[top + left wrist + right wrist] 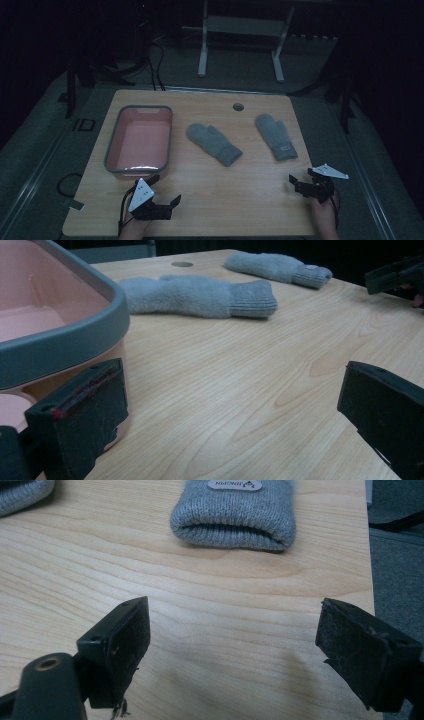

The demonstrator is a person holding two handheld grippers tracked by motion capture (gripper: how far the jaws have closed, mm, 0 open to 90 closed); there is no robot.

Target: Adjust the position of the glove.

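Two grey knit mittens point(213, 143) point(276, 136) flat on the desk point(240, 195), apart, right of an empty pink bin point(140, 142) with grey rim.

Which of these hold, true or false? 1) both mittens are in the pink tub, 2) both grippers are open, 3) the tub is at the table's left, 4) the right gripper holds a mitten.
1) False: both grey mittens, one mid-table and one to its right, lie on the wooden table; the pink tub looks empty.
2) True: the left gripper and the right gripper both have their jaws spread apart.
3) True.
4) False: nothing is between its jaws; the labelled mitten's cuff lies ahead of it.
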